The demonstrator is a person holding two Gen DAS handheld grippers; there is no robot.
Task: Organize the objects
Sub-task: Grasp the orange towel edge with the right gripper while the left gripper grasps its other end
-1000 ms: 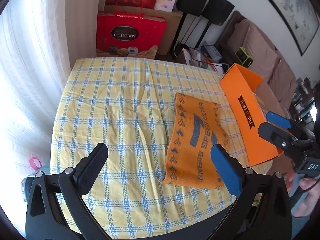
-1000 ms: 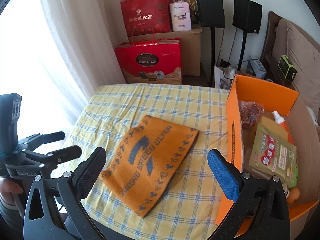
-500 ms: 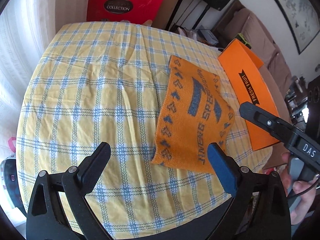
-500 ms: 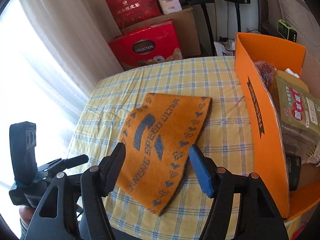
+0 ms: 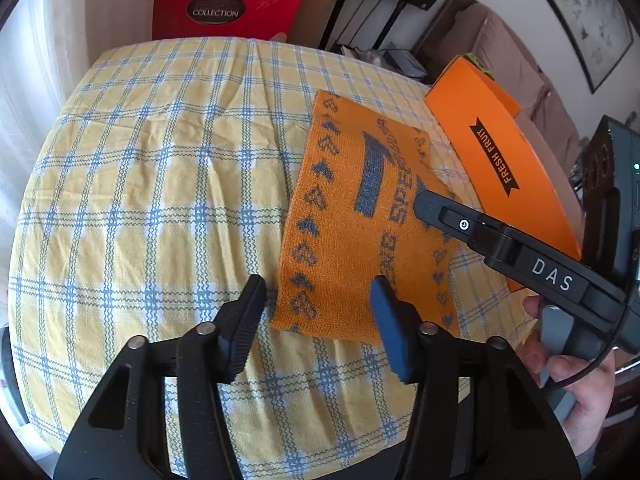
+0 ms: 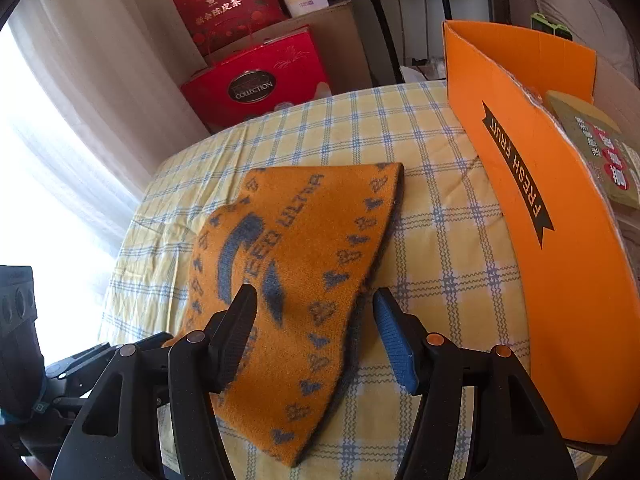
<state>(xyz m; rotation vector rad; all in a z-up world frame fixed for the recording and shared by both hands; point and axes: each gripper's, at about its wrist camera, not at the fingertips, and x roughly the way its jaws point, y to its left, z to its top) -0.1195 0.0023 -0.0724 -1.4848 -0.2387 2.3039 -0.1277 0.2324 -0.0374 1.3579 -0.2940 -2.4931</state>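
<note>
The left gripper (image 5: 318, 296) is closing its jaws over the near left corner of an orange knitted scarf (image 5: 352, 236), the corner sitting between the fingers with the pads not yet pressing it. The right gripper (image 6: 314, 312) is likewise narrowing around the scarf's (image 6: 296, 280) near right edge, cloth lying between its black and blue fingers, still unclamped. The folded scarf, patterned in blue-grey letters and small motifs, is lying flat on the yellow-and-blue checked tablecloth (image 5: 160, 168) covering the tabletop. Just beside it on the right is standing an orange cardboard box (image 6: 552, 216) marked FRESH FRUIT, with a green packet (image 6: 600, 152) showing inside. Beyond the tabletop's far edge, a red gift bag (image 6: 256, 80) is leaning by the pale curtain (image 6: 80, 80).
</note>
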